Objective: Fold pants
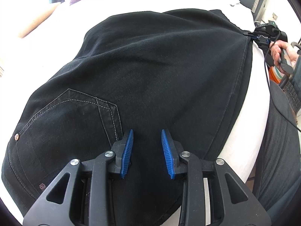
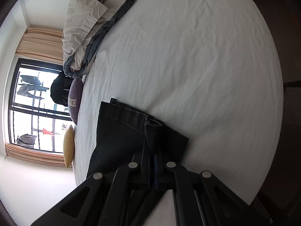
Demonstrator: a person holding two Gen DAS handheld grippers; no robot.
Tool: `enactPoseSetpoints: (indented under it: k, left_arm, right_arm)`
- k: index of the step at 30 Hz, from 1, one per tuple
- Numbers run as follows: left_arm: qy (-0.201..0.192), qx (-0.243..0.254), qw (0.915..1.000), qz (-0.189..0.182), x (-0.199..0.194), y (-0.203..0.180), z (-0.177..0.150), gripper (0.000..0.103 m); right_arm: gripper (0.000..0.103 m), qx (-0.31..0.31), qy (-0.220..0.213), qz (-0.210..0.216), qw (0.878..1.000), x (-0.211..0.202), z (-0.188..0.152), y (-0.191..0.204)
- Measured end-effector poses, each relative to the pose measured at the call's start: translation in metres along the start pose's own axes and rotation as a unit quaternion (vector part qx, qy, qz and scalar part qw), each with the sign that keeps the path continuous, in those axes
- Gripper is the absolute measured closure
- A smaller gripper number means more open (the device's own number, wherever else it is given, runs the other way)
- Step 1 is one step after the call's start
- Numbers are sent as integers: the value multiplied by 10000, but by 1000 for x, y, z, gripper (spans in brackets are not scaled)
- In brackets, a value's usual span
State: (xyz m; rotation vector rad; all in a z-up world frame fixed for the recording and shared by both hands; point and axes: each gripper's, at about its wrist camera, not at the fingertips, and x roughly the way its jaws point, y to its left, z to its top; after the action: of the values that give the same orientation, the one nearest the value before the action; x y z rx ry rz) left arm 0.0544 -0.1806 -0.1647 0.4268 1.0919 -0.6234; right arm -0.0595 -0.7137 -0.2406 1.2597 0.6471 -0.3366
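Note:
Black jeans (image 1: 143,71) lie folded on the white bed sheet (image 1: 242,135), back pocket at the near left. My left gripper (image 1: 147,137) is open, its blue pads just above the denim near the waist, holding nothing. My right gripper (image 1: 249,34) shows at the far right of the left wrist view, clamped on the jeans' hem corner. In the right wrist view the right gripper (image 2: 152,154) is shut on the leg-end fabric of the jeans (image 2: 122,130), which drape over the sheet (image 2: 197,66).
A rumpled beige and grey duvet (image 2: 84,22) lies at the far side of the bed. A purple cushion (image 2: 75,99) and a yellow cushion (image 2: 68,146) sit by the window. The bed edge runs along the right. The person's leg (image 1: 278,141) is beside it.

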Motion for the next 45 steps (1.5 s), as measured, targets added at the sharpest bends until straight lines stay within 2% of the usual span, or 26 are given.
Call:
enactPoseSetpoints:
  k: [15,21,22,24,26,27,28,31,33,35,38,41,42,43,45]
  left_arm:
    - [-94,52,9999,-102,-6,9,-13,73]
    - [-159,190,9996,-127,-12,10,-26,73]
    - [-172,170,9996,-141,-12,11,-27,73]
    - [-193,137,9996,-146,-12,12,-29,73]
    - [-211,162,9996,-120,-13,11,-30,73]
    - [-220,178,9995,-108,-13,11,-32,73]
    - [-228,188,9995,-104,-13,10,-33,73]
    - [-237,154,9995,-121,-12,10,-32,73]
    - [-234,145,9996,-112,-13,10,-34,73]
    - [-234,136,9996,-108,-12,10,-34,73]
    - [-222,144,9996,-104,-12,9,-33,73]
    - [-203,132,9996,-132,-12,9,-31,73]
    - [-203,136,9996,-142,-12,10,-31,73]
    - [-208,134,9996,-153,-12,10,-31,73]
    - [-220,142,9995,-178,-12,12,-31,73]
  right_arm:
    - [101,116,-125,-179,9997,-2,0,-5]
    - [102,-185,-26,-300,9994,-1,1,0]
    - [99,-192,11,-295,9994,-6,2,1]
    - [81,-300,-121,-534,9981,-23,3,8]
    - [67,-648,-607,-1297,9876,-47,2,26]
    - [66,-883,-786,-1450,9823,-56,0,39]
    - [66,-1073,-788,-1358,9818,-60,-1,52]
    - [66,-1734,-450,-903,9797,-48,-12,105]
    - [66,-2092,59,-182,9777,-25,-30,140]
    - [66,-2347,834,498,9672,11,-54,169]
    - [66,-2628,1842,1046,9413,68,-93,193]
    - [66,-2585,2535,901,9278,116,-116,186]
    - [66,-2517,2605,861,9281,127,-116,180]
    - [67,-2467,2513,699,9333,134,-111,171]
    - [103,-2049,2292,609,9496,141,-88,146]
